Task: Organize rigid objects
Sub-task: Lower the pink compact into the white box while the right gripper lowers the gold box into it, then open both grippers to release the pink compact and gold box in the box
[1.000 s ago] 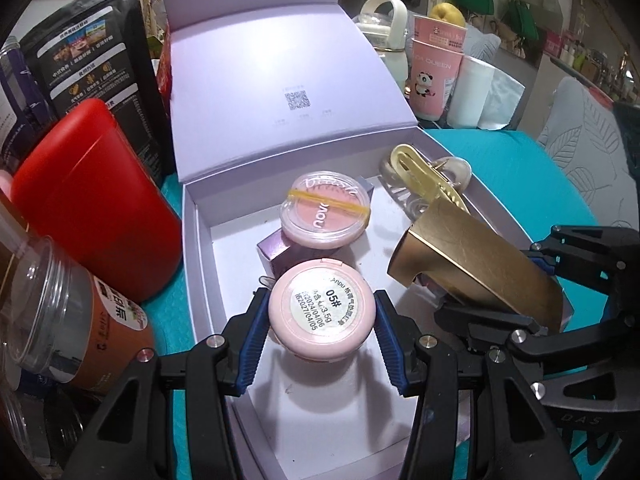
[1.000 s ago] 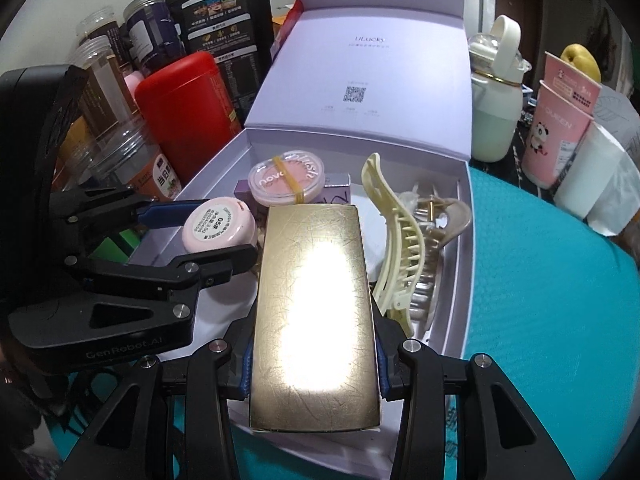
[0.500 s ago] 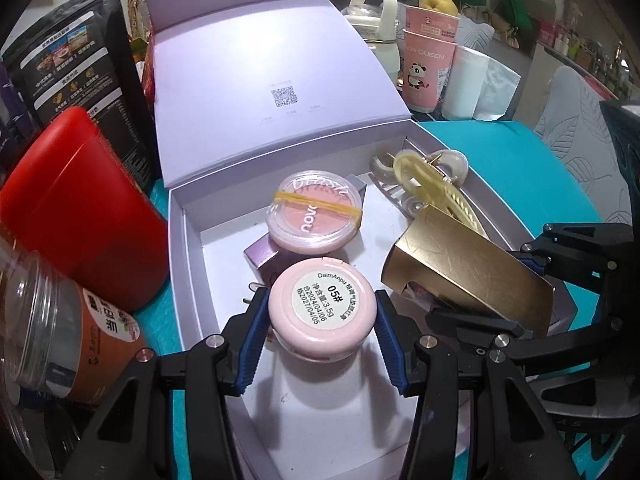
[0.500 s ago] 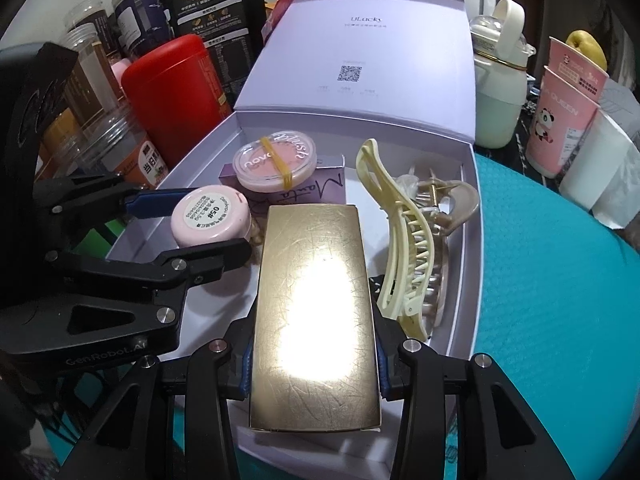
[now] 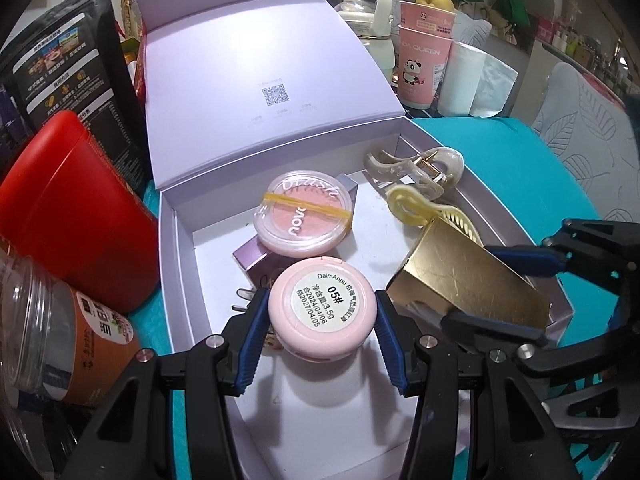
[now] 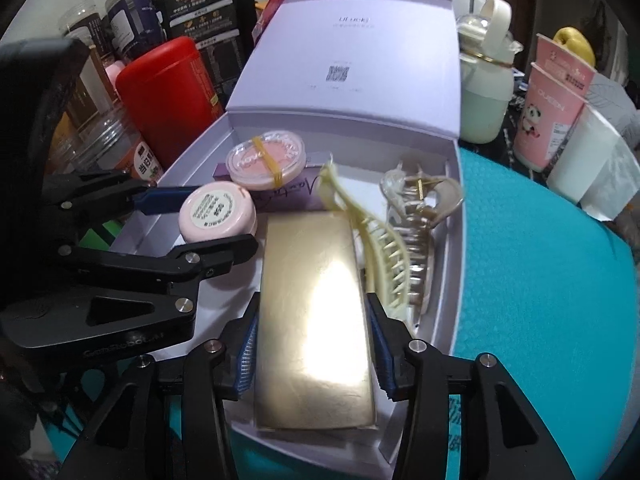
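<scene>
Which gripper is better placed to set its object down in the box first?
Right. The right gripper has just been opening around the gold box low in the lavender box; the left gripper clamps the pink compact.

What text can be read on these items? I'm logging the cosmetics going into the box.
"DaimAnpu", "05#", "3.5g", "2024/04/06": sticker on the pink round compact in the left gripper.
"novo": lid of the clear blush pot; its script word is unclear.
"QUEEN": pink panda cup.
QR code, no readable words: lavender box lid.
Black pouch and jar label: too small to read.
</scene>
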`<state>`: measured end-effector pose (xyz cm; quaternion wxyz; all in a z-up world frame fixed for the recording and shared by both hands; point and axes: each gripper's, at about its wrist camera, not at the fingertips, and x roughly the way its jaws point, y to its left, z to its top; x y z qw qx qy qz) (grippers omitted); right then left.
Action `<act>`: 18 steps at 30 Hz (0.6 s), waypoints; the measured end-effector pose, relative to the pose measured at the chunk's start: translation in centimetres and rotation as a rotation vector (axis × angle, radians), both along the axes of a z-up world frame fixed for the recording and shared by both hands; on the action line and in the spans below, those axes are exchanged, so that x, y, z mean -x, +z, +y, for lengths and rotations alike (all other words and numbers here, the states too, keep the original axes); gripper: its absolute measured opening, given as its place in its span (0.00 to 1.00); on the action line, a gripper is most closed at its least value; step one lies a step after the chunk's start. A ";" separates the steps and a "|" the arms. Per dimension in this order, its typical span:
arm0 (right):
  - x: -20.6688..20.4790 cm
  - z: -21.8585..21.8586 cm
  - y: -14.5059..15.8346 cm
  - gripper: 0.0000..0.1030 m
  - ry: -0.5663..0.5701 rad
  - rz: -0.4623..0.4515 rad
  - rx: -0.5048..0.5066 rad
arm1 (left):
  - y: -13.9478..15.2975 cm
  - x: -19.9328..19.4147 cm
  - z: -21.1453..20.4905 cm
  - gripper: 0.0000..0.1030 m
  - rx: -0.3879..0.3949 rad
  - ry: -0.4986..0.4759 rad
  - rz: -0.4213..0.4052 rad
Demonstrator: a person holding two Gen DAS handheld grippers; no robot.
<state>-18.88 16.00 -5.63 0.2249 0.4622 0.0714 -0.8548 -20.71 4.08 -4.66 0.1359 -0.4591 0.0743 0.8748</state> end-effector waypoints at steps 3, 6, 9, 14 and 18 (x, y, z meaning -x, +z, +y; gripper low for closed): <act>-0.5 0.5 1.0 0.55 -0.027 0.028 -0.002 | 0.2 -0.5 0.0 0.49 -0.014 0.005 0.011; -1.0 0.8 1.6 0.55 -0.043 0.035 0.006 | 0.4 -0.7 0.1 0.49 -0.016 0.008 0.029; -1.4 1.3 1.8 0.55 -0.056 0.036 0.005 | 0.3 -0.7 0.2 0.49 -0.013 0.020 0.029; -1.9 1.9 1.8 0.55 -0.068 0.040 -0.001 | 0.2 -0.8 0.5 0.49 -0.024 0.013 0.031; -2.0 2.4 1.8 0.56 -0.073 0.041 0.000 | 0.0 -0.8 0.7 0.49 0.005 0.028 0.036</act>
